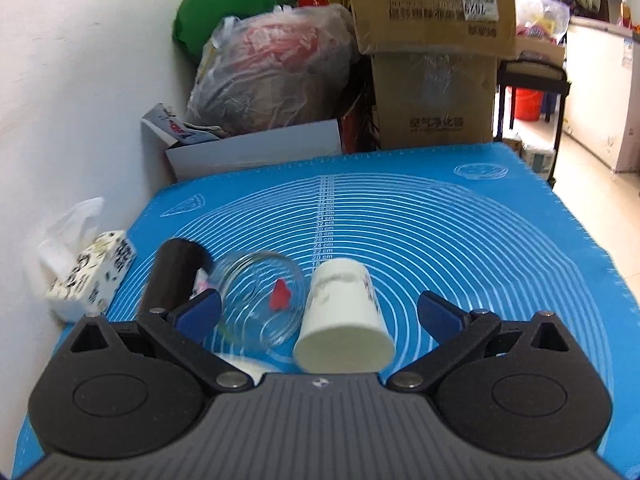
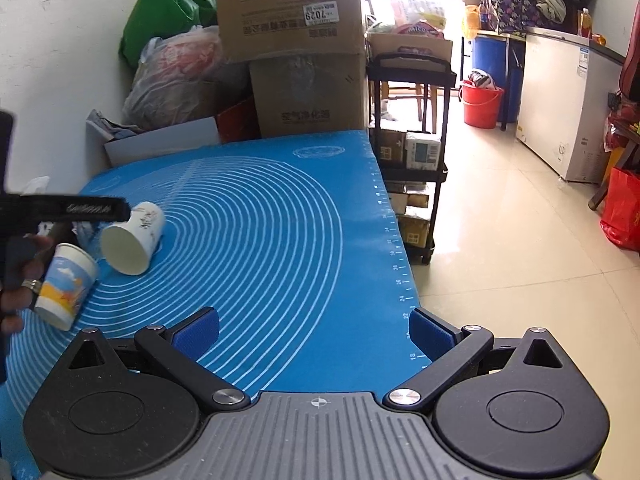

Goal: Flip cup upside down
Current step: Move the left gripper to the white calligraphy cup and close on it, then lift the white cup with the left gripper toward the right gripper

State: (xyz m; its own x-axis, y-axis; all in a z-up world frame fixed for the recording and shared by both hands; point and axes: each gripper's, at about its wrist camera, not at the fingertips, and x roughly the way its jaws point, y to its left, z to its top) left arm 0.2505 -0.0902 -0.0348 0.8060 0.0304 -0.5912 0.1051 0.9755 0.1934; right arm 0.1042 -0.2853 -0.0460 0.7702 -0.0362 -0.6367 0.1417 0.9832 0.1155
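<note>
The left tongs [image 1: 320,312] are spread wide, blue pads apart, gripping nothing. The white paper cup [image 1: 343,318] lies tilted between the pads, its open mouth turned toward the camera at 6 o'clock and its base toward 12 o'clock; neither pad touches it. The cup sits on the blue baking mat [image 1: 480,248] that covers the table.

At 9 o'clock from the cup, just beside it, a clear glass jar [image 1: 260,300] lies on its side with a small red item inside. Further toward 9 o'clock stands a black cylinder [image 1: 174,276], and beyond it, off the mat edge, a printed tissue box [image 1: 92,276].

The right tongs [image 2: 314,332] are likewise spread, empty, and held over the near right part of the mat [image 2: 280,240]. In the right wrist view the white cup [image 2: 134,238] appears at 10 o'clock, well apart from these tongs, mouth low and facing 7 o'clock, close under the dark body of the left tool. A second paper cup [image 2: 66,286], printed blue and orange, is at 9 o'clock, tilted, beside a hand; whether the hand grips it cannot be determined.

Cardboard boxes [image 2: 296,52] are stacked behind the table at 12 o'clock.
</note>
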